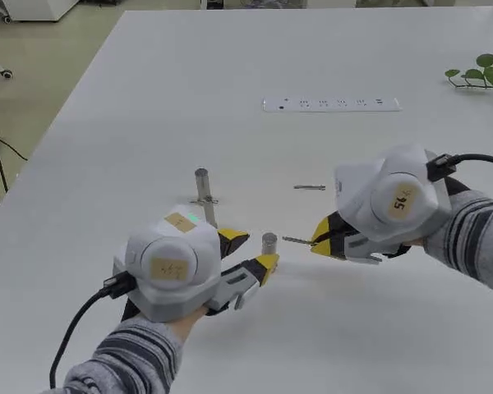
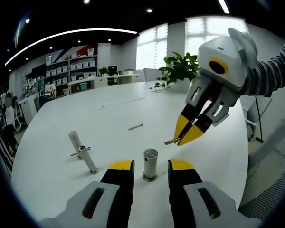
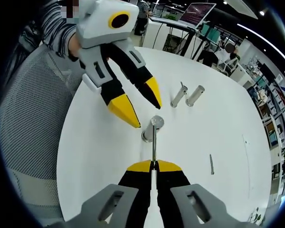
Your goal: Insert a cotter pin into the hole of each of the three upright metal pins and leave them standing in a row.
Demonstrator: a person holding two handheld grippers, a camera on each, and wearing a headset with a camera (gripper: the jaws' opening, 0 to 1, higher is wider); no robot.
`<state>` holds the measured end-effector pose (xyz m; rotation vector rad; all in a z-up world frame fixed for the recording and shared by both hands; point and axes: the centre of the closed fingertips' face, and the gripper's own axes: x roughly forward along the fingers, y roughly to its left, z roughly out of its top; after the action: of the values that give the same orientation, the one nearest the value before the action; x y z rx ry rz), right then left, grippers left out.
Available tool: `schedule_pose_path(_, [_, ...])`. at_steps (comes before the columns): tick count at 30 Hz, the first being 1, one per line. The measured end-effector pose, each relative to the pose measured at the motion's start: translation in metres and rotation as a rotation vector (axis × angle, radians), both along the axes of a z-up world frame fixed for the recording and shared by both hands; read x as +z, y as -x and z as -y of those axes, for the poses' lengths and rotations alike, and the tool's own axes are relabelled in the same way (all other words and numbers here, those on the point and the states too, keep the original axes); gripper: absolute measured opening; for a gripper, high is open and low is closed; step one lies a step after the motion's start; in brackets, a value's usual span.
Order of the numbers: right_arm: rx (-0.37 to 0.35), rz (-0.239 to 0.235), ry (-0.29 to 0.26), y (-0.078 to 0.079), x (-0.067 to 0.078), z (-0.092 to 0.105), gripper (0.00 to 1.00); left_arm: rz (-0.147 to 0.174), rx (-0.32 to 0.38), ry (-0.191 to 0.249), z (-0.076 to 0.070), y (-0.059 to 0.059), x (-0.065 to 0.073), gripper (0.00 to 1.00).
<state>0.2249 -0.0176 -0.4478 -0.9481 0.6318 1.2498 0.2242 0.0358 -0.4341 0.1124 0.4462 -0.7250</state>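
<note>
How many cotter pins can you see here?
3 cotter pins: one held by the right gripper, one loose on the table, one through an upright metal pin. Others may be hidden.

Three metal pins (image 2: 75, 139) (image 2: 90, 163) (image 2: 150, 163), three cotter pins (image 2: 80, 151) (image 2: 135, 127) (image 2: 170, 141), one power strip (image 1: 331, 104) and one plant (image 1: 481, 72).

Rounded pale grey housings (image 1: 160, 300) on left claw (image 1: 255, 249) and right claw (image 1: 318, 240), yellow-tipped black jaws, tan stickers (image 1: 169, 268) perhaps numbered, black cables (image 1: 476, 157), grey striped sleeves (image 1: 475, 238).

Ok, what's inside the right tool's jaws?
A cotter pin, its free end pointing at the standing metal pin; its gripped end is covered between the shut jaws of the right tool.
</note>
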Motion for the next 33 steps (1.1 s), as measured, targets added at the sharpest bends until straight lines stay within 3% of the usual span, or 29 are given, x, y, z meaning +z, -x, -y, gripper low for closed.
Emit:
schedule_pose_path(11, [0.001, -0.012, 0.037, -0.005, -0.011, 0.001, 0.00, -0.049, 0.021, -0.029, 0.009, -0.010, -0.022, 0.21])
schedule_pose_path(19, [0.002, -0.021, 0.043, -0.006, -0.015, 0.000, 0.00, -0.098, 0.049, -0.020, 0.010, -0.014, -0.033, 0.17])
schedule_pose_path(33, [0.031, -0.005, 0.069, -0.010, -0.016, -0.005, 0.00, -0.122, 0.057, -0.015, 0.014, -0.015, -0.039, 0.11])
